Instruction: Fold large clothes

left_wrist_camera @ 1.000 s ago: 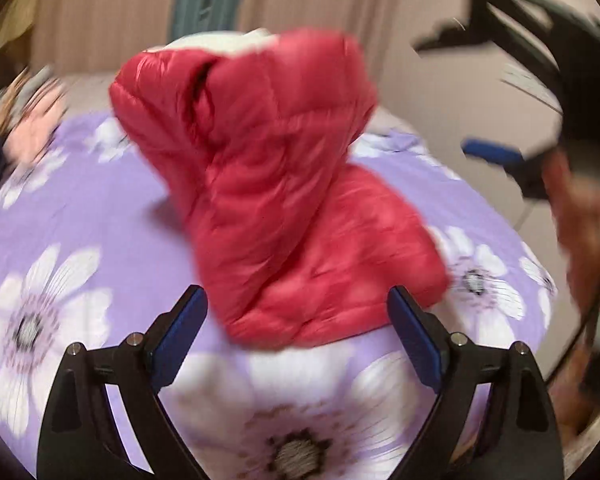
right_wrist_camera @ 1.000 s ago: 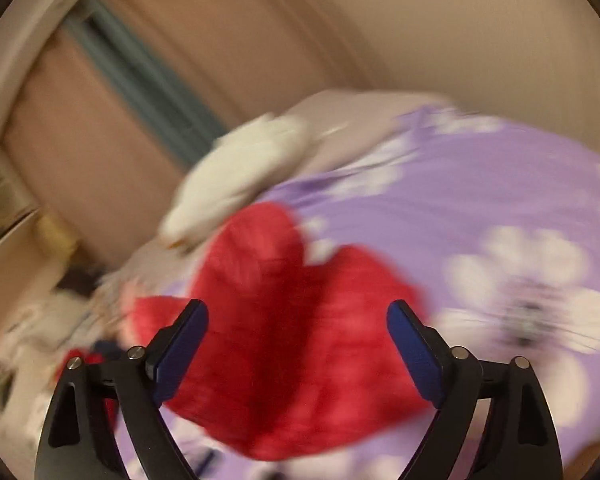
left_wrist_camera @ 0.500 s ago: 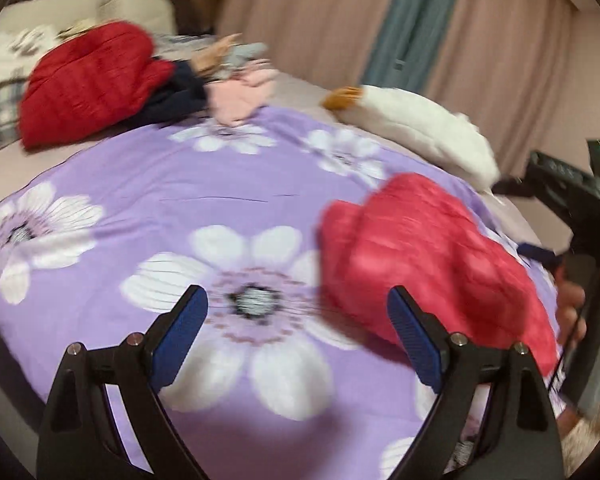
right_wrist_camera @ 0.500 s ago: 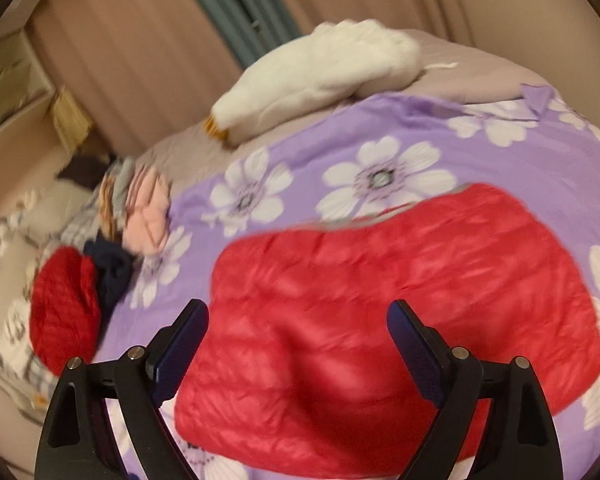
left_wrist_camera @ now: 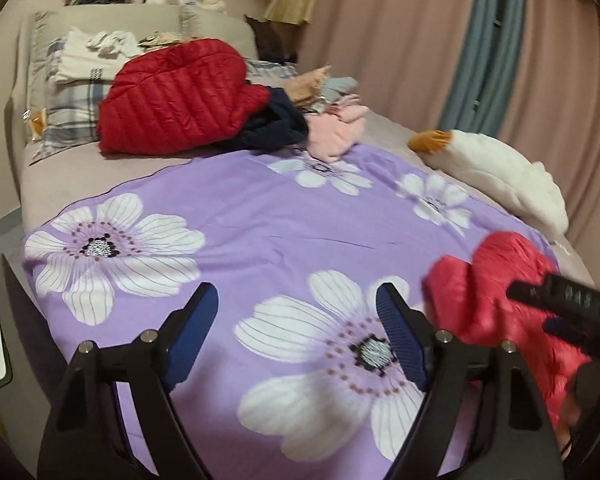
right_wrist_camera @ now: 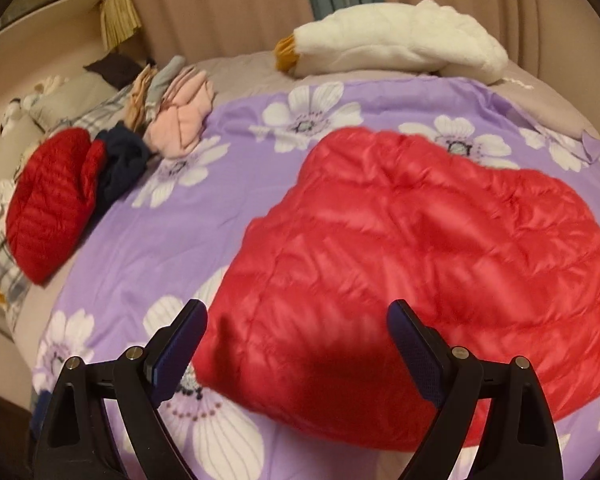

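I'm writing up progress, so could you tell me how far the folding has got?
Done, apparently: the bright red jacket lies folded on the purple floral sheet. In hand: nothing; the right gripper is open over it, while the left gripper is empty, its jaws closing. Left: the dark red jacket and heaped clothes.

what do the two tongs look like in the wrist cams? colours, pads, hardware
Left tongs and right tongs look identical: matte black angular two-finger frames, dark blue textured pads on the inner faces, and small silver round fasteners on each finger. No cables or sleeves are visible.
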A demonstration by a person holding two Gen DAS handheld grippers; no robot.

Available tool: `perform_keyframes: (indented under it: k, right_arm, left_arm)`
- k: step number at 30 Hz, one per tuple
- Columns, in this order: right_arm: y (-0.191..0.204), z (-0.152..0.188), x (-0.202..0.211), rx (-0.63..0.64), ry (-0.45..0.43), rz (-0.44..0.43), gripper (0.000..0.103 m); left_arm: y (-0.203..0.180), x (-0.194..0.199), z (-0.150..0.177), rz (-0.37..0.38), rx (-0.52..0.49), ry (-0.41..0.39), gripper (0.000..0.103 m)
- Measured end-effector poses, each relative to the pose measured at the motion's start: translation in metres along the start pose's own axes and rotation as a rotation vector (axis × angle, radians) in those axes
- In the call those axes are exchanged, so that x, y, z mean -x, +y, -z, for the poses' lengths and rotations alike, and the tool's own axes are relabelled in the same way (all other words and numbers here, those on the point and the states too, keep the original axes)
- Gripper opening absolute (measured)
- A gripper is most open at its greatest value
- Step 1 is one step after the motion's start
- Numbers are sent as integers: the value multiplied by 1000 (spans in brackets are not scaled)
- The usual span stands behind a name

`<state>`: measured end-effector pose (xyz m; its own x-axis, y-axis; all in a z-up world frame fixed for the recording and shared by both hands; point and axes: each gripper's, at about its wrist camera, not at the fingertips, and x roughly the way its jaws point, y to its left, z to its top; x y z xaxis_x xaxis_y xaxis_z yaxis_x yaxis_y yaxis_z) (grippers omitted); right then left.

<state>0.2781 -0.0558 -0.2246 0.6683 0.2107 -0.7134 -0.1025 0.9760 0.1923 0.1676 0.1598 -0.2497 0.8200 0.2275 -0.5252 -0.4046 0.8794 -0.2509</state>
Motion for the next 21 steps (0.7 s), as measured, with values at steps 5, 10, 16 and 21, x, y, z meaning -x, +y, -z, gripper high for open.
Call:
perform_keyframes:
  k: [5, 10, 16, 21]
  right_arm:
    - [11, 6, -5, 33, -20, 46, 91]
    - [31, 16, -18, 116, -54, 130, 92]
    - [52, 36, -50, 230, -128, 358, 101]
    - [67, 54, -82, 397, -146, 527, 102]
  left_arm:
    - [23, -9, -10, -72, 96, -17, 80]
    - [45, -18, -18, -173, 159, -34, 76]
    - [72, -27, -22, -273, 265, -31, 73]
    - [84, -30, -22, -309, 326, -51, 73]
